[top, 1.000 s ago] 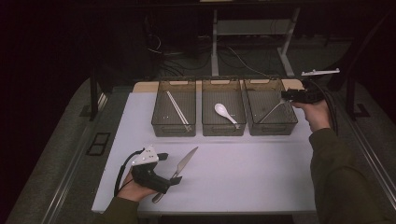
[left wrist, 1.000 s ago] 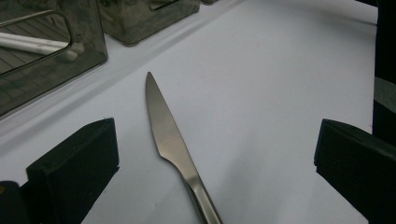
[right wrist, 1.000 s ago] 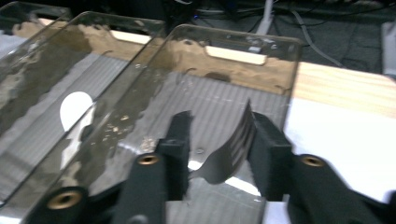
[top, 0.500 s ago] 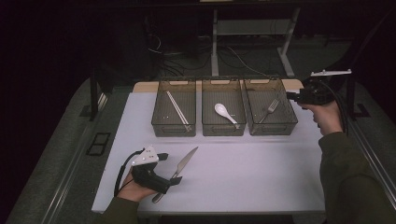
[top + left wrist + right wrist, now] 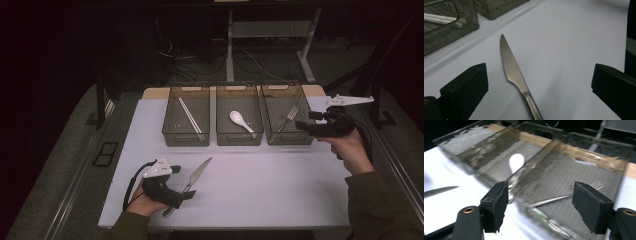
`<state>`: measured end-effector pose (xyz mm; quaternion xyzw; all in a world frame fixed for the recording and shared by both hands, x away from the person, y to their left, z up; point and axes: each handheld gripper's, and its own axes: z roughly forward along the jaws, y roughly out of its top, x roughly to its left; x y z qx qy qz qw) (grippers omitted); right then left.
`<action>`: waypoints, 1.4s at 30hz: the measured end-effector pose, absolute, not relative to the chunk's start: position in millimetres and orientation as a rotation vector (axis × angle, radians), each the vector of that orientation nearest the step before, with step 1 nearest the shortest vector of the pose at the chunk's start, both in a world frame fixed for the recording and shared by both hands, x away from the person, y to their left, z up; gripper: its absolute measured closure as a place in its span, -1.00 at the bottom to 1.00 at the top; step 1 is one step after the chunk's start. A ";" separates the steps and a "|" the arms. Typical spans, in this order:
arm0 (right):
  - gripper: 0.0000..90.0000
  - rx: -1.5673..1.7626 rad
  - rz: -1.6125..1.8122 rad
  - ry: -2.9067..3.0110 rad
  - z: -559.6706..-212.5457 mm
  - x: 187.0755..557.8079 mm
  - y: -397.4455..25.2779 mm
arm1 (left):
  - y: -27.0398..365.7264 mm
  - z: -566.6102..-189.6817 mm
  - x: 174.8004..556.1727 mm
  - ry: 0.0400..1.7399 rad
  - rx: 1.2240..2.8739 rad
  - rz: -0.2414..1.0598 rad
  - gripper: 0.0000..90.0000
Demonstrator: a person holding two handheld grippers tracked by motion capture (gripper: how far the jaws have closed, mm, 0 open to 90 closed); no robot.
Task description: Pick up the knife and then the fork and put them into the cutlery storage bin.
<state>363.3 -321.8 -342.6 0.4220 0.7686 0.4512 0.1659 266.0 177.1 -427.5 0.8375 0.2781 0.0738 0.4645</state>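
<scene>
Nearest you, your left tool [image 5: 188, 194] rests low on the bench [image 5: 280, 190] with its jaws spread wide on either side of the knife's [image 5: 514, 72] handle, released and not yet closed on it; the knife lies flat on the bare bench, blade pointing toward the bins. That knife looks like the one piece left to sort. Farther out, your right tool [image 5: 300, 125] hangs beside the right bin [image 5: 287, 137], jaws apart and gripping nothing, with the fork [image 5: 564, 196] lying inside that bin. The spoon [image 5: 240, 121] sits in the middle bin [image 5: 239, 139] and the chopsticks [image 5: 191, 118] in the left bin [image 5: 186, 139], so three pieces appear done. The knife's handle end runs out of the left gripper view's bottom edge and sits under the tool in the high view. The right gripper view is blurred, so the bin walls smear.
</scene>
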 end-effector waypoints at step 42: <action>-0.39 1.091 1.297 2.402 -418.6 266.1 -283.0 | 116.4 -446.6 330.2 0.732 2.276 0.217 0.99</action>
